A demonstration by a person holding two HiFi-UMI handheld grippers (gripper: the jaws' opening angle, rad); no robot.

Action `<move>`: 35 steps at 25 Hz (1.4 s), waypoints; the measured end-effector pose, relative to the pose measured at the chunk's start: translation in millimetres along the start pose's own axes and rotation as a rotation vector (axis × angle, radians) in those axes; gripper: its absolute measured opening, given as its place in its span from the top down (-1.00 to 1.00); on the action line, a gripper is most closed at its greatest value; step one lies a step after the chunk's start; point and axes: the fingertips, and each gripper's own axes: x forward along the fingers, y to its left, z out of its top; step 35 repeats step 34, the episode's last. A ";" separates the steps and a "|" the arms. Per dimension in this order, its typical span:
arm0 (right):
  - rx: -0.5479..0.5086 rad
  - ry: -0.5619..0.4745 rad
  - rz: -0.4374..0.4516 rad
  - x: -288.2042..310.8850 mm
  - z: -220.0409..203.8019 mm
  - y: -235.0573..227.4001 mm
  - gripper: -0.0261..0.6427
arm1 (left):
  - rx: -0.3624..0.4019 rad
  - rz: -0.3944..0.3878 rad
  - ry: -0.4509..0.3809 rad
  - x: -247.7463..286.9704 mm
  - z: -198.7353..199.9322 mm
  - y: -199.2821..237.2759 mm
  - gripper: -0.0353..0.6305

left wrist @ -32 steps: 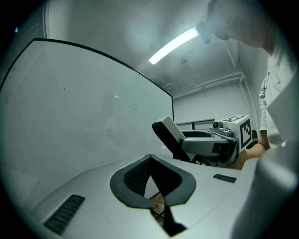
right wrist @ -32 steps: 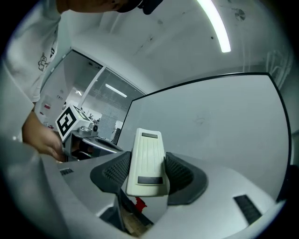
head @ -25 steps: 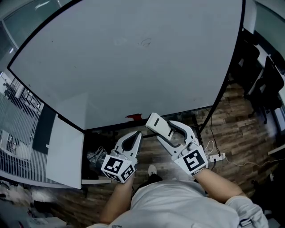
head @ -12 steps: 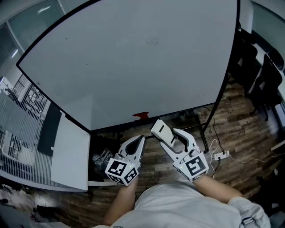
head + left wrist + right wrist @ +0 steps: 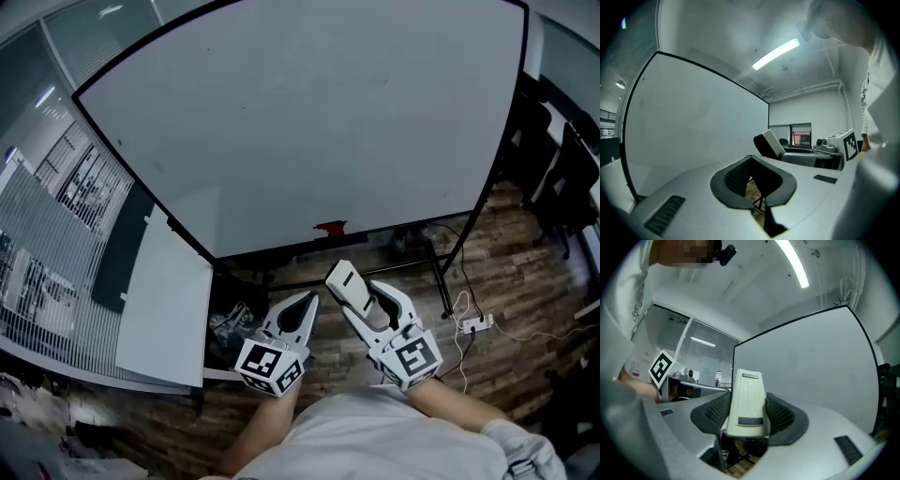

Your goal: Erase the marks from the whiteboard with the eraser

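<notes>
Since a second ago the whiteboard point(image 5: 309, 122) has slid to the right in the head view, and more of the slatted partition point(image 5: 56, 234) on the left has come into sight. Both tools sit a little lower and further right than before.

The board fills the upper part of the head view: a pale grey-white sheet in a thin black frame, on a black stand point(image 5: 448, 253). Its surface reads as nearly blank from here. A small red thing point(image 5: 330, 227) rests at its lower edge. A white panel point(image 5: 169, 300) leans beside the board's left corner. Below is a dark wood-plank floor point(image 5: 506, 281), with a white power strip point(image 5: 476, 323) and loose cables on it, and black chairs point(image 5: 562, 178) at the right. A long ceiling lamp point(image 5: 776, 53) glows overhead.

The eraser point(image 5: 342, 277) is cream plastic, ribbed lengthwise, with a small grey rectangle near its gripped end. The right hand-held gripper point(image 5: 370, 298) clamps it between its black ridged pads, so it sticks out past the jaw tips, near the board's lower edge but apart from it. The left hand-held gripper point(image 5: 305, 302) hangs just beside it, its jaws closed tip to tip.
</notes>
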 end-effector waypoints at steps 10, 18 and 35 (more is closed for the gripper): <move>0.052 -0.004 -0.068 -14.1 -16.6 91.3 0.20 | -0.017 -0.036 -0.007 -99.0 -23.5 0.7 0.88; 0.042 0.007 -0.089 -17.8 -17.1 134.9 0.20 | -0.028 -0.055 -0.035 -141.3 -22.2 7.8 0.88; -0.010 -0.019 -0.071 -4.4 2.0 136.7 0.20 | -0.015 -0.044 -0.089 -144.4 -5.1 19.1 0.88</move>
